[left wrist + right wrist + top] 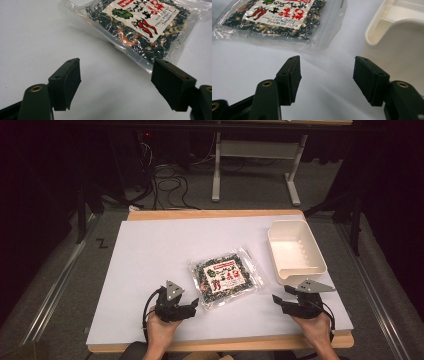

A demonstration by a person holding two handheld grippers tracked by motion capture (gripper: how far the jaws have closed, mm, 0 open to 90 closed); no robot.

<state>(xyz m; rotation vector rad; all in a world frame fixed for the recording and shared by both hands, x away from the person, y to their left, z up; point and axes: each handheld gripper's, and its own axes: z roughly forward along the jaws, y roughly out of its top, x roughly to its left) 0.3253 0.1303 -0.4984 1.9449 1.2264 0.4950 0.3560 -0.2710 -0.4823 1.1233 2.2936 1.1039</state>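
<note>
On the table [150, 250]: one clear packet of dried food [226, 276] at centre, one white tray [295, 251] at 2 o'clock, two hand-held grippers, left gripper [192, 306] at 7 o'clock, right gripper [276, 301] at 5 o'clock.

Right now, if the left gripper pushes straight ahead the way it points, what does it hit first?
Probably the clear food packet: the left gripper stands open above the white table, and the packet's near sealed edge lies just ahead, toward its right jaw.

High view overlooks table; both claw views closely share the packet [140, 25].
</note>
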